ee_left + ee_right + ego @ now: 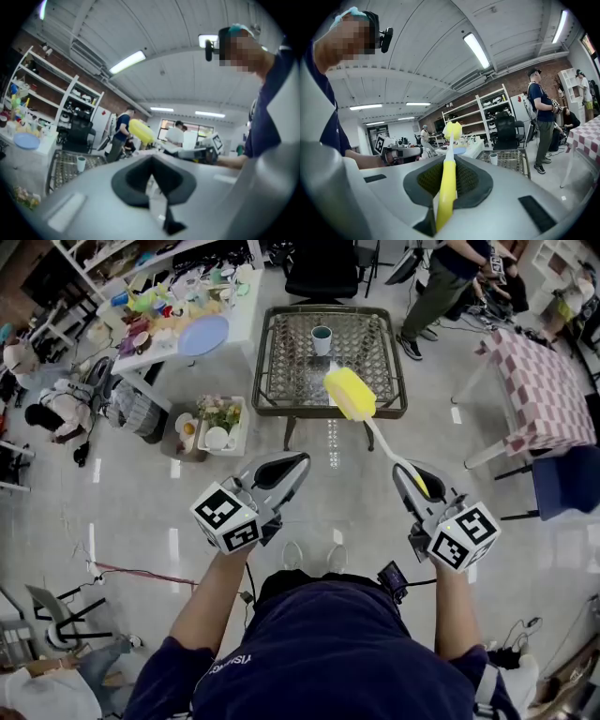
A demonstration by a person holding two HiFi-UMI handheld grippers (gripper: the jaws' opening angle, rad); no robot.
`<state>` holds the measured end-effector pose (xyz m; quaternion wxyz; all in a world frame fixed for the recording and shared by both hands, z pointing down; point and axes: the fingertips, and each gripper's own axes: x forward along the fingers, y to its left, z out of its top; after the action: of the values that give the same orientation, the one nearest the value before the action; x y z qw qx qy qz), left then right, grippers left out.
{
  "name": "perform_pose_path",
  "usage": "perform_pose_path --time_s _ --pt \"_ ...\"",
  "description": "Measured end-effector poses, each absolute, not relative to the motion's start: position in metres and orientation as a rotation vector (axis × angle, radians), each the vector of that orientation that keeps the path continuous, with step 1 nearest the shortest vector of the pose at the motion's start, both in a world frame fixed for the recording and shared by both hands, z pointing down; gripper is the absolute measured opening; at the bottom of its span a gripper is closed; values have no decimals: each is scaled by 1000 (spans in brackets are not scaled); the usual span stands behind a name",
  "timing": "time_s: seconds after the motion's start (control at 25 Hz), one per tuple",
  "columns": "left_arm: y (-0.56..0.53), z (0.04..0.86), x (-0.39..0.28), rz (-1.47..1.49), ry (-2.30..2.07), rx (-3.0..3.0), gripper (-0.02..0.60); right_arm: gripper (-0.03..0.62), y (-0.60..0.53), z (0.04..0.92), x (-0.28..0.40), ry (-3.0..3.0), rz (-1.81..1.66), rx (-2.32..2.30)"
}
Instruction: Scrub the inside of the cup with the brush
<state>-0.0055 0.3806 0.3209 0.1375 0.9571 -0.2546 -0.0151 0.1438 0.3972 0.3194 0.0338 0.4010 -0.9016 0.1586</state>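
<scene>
Head view, brush [352, 393] clamped in right gripper [412, 480], cup [322, 338] well beyond.

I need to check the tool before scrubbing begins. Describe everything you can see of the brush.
The brush has an oblong yellow head that looks like sponge, a thin white neck and a yellow plastic-looking handle. The right claw is shut on the handle; nothing else touches it. It points forward, held in the air, its head appearing over the near edge of the wire-top table, short of the cup.
</scene>
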Motion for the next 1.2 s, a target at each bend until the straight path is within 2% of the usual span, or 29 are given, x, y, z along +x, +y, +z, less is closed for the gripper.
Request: perform_pose_path --time_s 0.6,1.2 --pt "344 331 30 -44 -789 2763 3 29 359 326 176 -2790 471 1173" --pt "257 346 15 -57 -784 2749 3 29 275 339 162 -2774 482 1163"
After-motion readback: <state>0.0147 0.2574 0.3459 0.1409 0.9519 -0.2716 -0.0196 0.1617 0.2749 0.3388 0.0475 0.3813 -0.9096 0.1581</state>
